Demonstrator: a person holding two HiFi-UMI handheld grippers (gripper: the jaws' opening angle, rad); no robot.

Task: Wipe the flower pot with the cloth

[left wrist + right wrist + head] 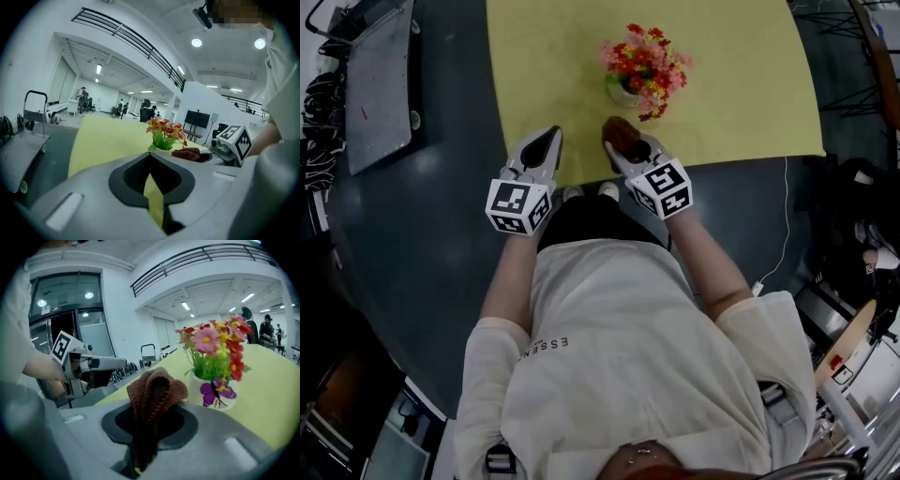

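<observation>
A small white flower pot (625, 91) (218, 392) with a purple butterfly print holds red, pink and yellow flowers (644, 58) (164, 131) and stands on the yellow table top (553, 56). A brown knitted cloth (622, 135) (152, 397) is folded and pinched upright in my right gripper (623, 142) (145, 427), which is shut on it just short of the pot. My left gripper (546, 142) (152, 187) sits to the left over the table's near edge, shut, with nothing in it.
The yellow top lies on a dark grey round table (422, 234). A grey flat cart (380, 84) (21, 150) stands at the far left. A white cable (783, 225) runs down the right side, with cluttered gear (862, 234) beyond it.
</observation>
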